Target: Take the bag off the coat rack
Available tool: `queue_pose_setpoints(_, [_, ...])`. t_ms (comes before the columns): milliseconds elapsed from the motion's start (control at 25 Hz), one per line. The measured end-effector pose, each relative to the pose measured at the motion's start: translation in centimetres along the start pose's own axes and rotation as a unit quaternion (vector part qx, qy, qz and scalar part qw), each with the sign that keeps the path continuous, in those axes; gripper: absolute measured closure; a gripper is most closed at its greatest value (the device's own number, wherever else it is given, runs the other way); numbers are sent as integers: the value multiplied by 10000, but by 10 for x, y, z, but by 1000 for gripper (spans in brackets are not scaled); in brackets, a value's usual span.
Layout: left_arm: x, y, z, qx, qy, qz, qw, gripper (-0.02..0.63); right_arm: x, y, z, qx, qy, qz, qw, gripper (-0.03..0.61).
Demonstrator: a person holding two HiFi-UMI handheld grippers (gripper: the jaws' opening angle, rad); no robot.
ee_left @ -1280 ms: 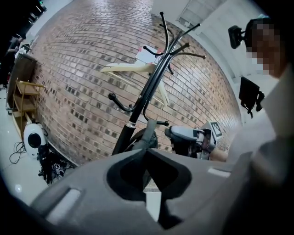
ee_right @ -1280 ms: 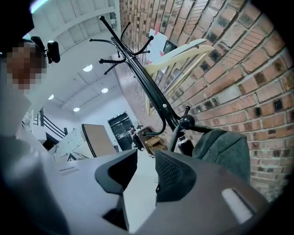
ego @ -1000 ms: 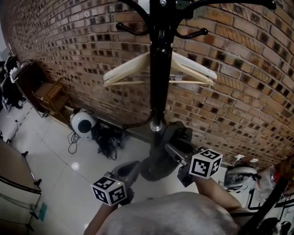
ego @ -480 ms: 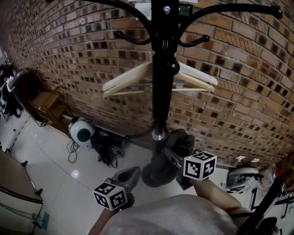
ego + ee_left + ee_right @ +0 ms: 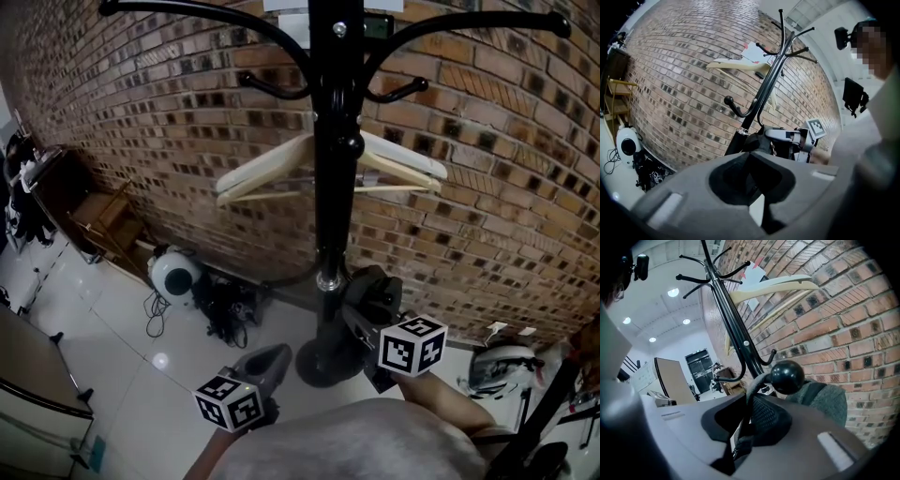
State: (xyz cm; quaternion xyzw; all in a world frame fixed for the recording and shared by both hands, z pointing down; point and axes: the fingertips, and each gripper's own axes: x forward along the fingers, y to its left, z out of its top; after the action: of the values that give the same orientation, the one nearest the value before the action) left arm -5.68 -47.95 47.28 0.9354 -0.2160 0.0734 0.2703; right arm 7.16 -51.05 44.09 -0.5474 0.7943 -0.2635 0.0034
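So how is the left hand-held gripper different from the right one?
The right hand-held gripper has the strap of the bag between its jaws, which are closing. The left hand-held gripper has its jaws together with nothing between them. The right one is up at the rack, while the left one sits apart from it, touching nothing. Both carry a marker cube.

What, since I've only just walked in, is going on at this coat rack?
A person works two handheld grippers at the black coat rack. The right gripper is closing its jaws on the strap of a grey bag hanging from a low hook. The left gripper hangs lower, holding nothing. The bag is not yet off.
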Motion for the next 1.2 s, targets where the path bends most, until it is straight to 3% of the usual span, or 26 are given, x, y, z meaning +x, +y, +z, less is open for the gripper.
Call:
queue_pose_setpoints(200, [-3,-6,1,34,-55,62,10000,612,-10,5,11,-71,-100,40,9999,548])
queue_pose_setpoints(520, [-5,-29,-2,84,-169,223,9996,612,-31,13,13,229,-113,390,9989,548])
queue_pose_setpoints(840, [-15,-68,-6,125,-415,507,9978,612,-72,36,42,-191,-320,847,9957,548])
queue_pose_setpoints(1200, [-37,-135,-43,20,-707,1111,9913,612,-131,35,18,-229,-64,1313,9911,548])
